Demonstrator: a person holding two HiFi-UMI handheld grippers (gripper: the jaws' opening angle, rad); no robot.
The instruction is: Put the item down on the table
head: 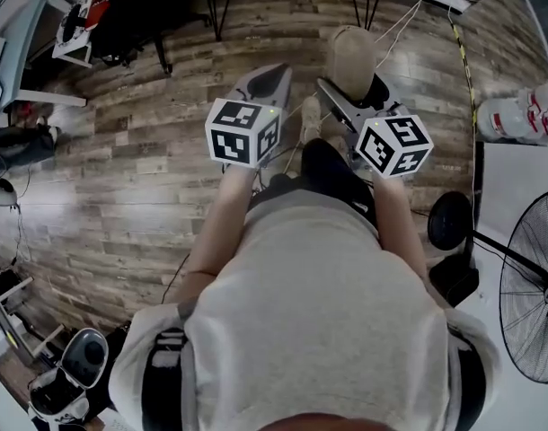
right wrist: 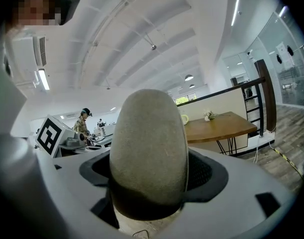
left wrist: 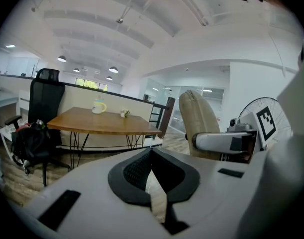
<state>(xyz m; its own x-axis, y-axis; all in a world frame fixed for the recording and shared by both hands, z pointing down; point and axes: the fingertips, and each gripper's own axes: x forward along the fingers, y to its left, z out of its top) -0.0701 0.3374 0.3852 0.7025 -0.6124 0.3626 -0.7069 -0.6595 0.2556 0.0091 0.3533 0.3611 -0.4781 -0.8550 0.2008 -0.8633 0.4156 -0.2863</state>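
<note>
Well apart: beige item (right wrist: 148,153), wooden table (right wrist: 219,127).

Pale T-shirt (head: 319,312), grey grippers (head: 272,75), black-white marker cubes (head: 243,131)

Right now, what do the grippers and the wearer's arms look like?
Both the left gripper and right gripper have smooth light-grey shells, with fingers lined in black textured pads. Each carries a white cube printed with black square markers: left cube, right cube. The person wears a pale short-sleeved T-shirt.
</note>
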